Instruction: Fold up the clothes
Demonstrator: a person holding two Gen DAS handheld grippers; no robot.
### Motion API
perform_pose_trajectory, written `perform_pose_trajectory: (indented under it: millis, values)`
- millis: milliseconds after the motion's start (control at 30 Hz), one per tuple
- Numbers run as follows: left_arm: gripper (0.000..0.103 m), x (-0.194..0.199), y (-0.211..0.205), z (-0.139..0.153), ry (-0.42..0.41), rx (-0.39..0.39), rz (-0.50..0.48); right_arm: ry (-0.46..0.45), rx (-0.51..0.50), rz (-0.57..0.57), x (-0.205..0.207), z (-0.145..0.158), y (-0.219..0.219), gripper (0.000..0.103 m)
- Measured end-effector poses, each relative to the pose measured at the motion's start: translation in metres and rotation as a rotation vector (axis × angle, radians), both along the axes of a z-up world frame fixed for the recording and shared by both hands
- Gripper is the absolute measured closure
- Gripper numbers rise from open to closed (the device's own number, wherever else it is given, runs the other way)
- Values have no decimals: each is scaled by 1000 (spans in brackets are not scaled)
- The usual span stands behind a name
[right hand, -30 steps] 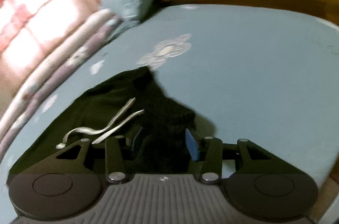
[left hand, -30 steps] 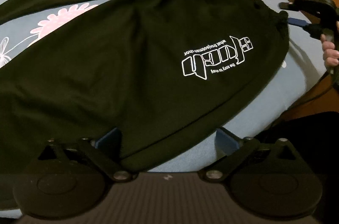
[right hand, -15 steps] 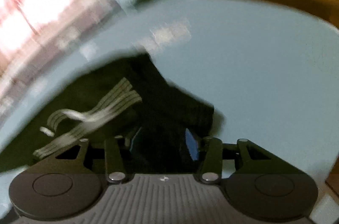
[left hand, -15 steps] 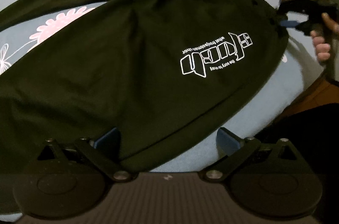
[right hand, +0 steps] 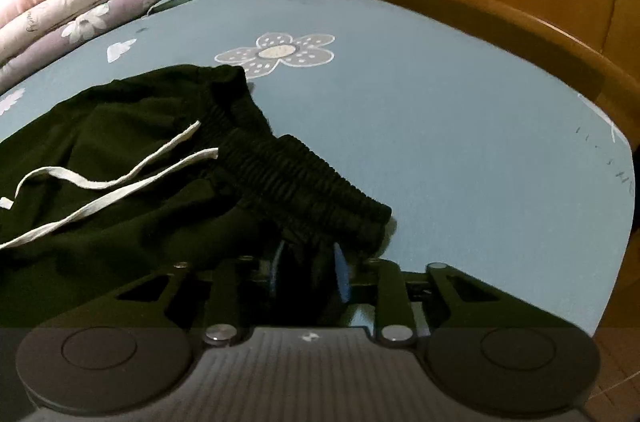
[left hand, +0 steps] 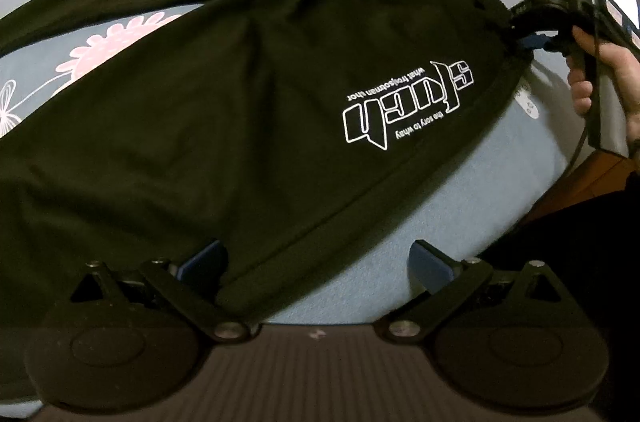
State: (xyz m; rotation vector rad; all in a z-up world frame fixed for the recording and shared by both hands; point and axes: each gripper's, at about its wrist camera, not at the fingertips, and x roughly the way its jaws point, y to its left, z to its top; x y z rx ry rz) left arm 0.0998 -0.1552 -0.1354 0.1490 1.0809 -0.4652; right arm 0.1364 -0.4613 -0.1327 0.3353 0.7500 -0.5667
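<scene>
The right claw (right hand: 306,272) has just been closing and pinches the elastic waistband corner of the one pair of black trousers (left hand: 240,110), which stretches lengthwise across the bed (right hand: 460,126) with two white drawstrings (right hand: 120,178), while the left claw (left hand: 316,262) hovers spread wide over the near hem edge.
</scene>
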Motion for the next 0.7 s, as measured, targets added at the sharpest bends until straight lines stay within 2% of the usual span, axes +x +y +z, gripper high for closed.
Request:
perform_pose_trajectory:
  millis: [33, 133, 333, 433, 533, 633, 700]
  values:
    - [4, 0, 1, 0, 4, -2, 3, -25, 20, 10, -5, 3, -1, 90]
    - [4, 2, 6, 1, 13, -10, 14, -67, 34, 37, -25, 15, -3, 92]
    - [4, 5, 5, 1, 22, 2, 21, -16, 43, 53, -44, 11, -11, 92]
    - [4, 5, 5, 5, 34, 1, 23, -28, 115, 27, -49, 12, -21, 90]
    - [4, 6, 5, 13, 37, -31, 16, -89, 214, 5, -58, 17, -32, 82]
    - [4, 7, 0, 23, 4, -68, -25, -140, 219, 17, -63, 26, -30, 81]
    - [4, 10, -7, 24, -1, -70, -50, -141, 213, 48, -60, 27, -24, 81]
